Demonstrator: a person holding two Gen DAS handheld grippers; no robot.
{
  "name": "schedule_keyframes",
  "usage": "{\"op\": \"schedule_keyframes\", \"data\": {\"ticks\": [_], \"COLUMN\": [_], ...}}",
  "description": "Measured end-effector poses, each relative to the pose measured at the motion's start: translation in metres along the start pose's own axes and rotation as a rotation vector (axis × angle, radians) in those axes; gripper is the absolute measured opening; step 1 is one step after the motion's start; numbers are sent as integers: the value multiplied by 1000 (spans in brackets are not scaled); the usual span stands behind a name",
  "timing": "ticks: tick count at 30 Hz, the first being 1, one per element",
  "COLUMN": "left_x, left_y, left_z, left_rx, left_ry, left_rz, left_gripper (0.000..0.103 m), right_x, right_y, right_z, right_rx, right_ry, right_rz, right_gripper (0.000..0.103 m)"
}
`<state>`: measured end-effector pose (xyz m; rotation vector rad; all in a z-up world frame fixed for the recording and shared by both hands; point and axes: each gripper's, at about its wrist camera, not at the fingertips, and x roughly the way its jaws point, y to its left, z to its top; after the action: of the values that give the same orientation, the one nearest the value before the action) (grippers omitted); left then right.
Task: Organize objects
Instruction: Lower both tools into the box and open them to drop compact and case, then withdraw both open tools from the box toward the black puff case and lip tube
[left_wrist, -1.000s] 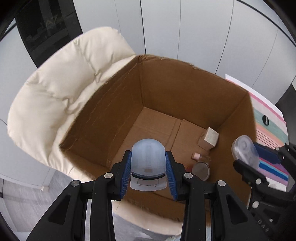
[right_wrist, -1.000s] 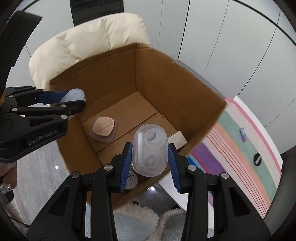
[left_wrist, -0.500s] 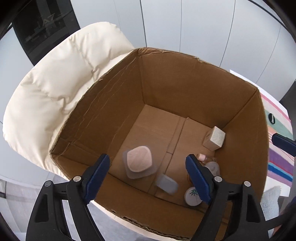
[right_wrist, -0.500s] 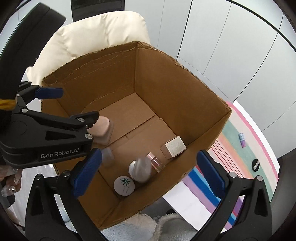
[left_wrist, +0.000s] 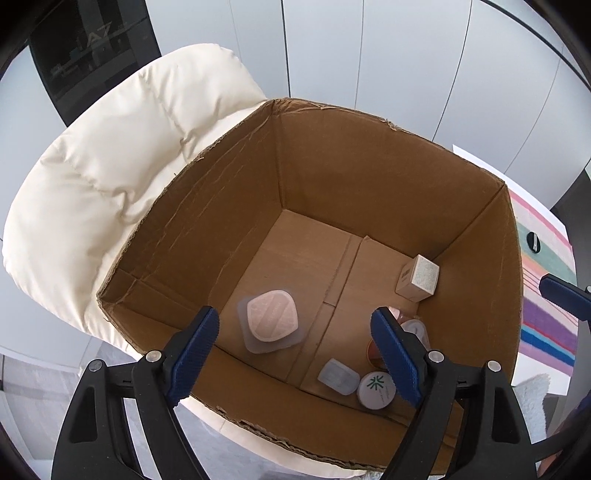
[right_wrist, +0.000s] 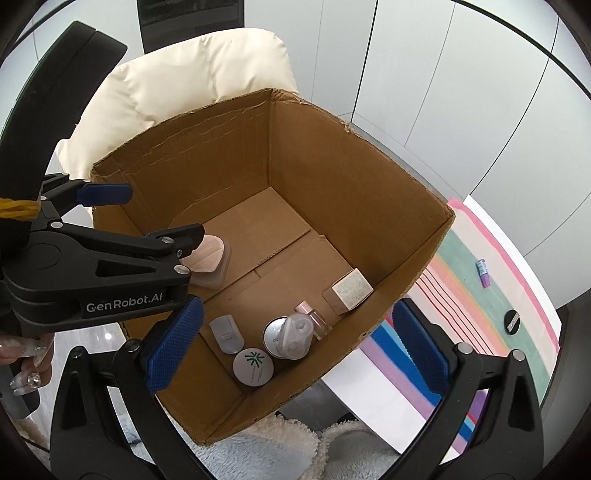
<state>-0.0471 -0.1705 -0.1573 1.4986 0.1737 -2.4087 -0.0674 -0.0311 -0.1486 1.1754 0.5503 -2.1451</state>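
Observation:
An open cardboard box (left_wrist: 369, 166) (right_wrist: 332, 155) holds the items. On its floor lie a pale blue case (left_wrist: 338, 376) (right_wrist: 226, 332), a clear two-well case (right_wrist: 295, 338) resting on a round tin, a pink compact (left_wrist: 272, 319) (right_wrist: 207, 256), a white jar with a green logo (left_wrist: 376, 389) (right_wrist: 253, 366), a small beige carton (left_wrist: 419, 278) (right_wrist: 351, 288) and a small pink-capped bottle (right_wrist: 314, 319). My left gripper (left_wrist: 299, 354) is open and empty above the box's near edge. My right gripper (right_wrist: 295, 347) is open and empty above the box.
The box sits on a cream padded chair (left_wrist: 110, 177) (right_wrist: 192, 74). A striped mat (right_wrist: 498, 295) (left_wrist: 543, 280) lies to the right with a small purple tube (right_wrist: 483, 272) and a black round cap (right_wrist: 512, 321) on it. A fluffy blue-white cloth (right_wrist: 295, 450) lies below the box.
Both grippers opened. The pale blue case fell from the left one and the clear two-well case from the right one; both now lie on the box floor.

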Motion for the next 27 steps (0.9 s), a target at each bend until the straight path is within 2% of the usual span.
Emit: {"op": "schedule_keyframes", "data": {"ticks": [6, 12, 18, 27], "left_x": [-4, -5, -19, -26], "left_y": [-3, -19, -69, -148], "left_z": [0, 8, 17, 19], "left_rx": [12, -7, 97, 219], "left_ry": [-16, -4, -59, -68], "left_rz": [-6, -77, -120, -200], "left_gripper": [86, 86, 86, 86], "right_x": [-7, -13, -27, -56], "right_y": [-11, -36, -72, -140], "right_z": [-6, -16, -35, -80], "right_rx": [43, 115, 189, 331], "right_ry": [-4, 1, 13, 21], "right_rz": [-12, -43, -93, -165], "right_gripper": [103, 103, 103, 103]}}
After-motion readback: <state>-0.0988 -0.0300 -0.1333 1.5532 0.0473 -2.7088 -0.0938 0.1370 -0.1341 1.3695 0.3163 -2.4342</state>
